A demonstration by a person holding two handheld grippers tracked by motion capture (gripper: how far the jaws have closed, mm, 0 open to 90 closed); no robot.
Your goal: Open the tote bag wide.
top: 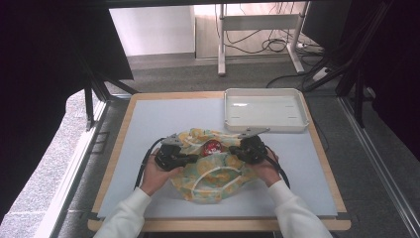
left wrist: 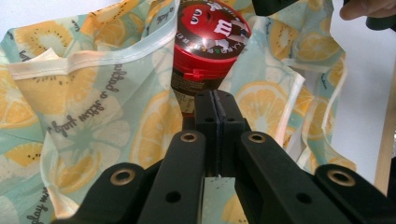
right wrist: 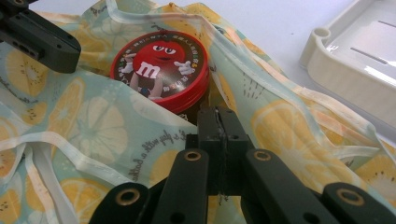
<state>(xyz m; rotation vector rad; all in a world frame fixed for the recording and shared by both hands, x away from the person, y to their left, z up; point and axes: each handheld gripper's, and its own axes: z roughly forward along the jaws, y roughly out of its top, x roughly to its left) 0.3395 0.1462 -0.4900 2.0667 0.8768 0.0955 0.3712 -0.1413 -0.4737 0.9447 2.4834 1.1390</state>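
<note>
Black jaws of the left gripper and right gripper are clamped shut, seemingly pinching the lemon-print bag at its mouth. Both forearms reach inward over the table. Between them, the red candy tub sits inside the bag.

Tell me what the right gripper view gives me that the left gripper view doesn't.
Right gripper view: the white tray beside the bag, and the candy tub's round lid face-on. Left gripper view: the tub's dark side wall below the lid, with the table's wooden edge at the far right. Shared: the candy tub sitting in the mouth of the lemon-print bag, each view's own jaws pressed together, and part of the other gripper.
</note>
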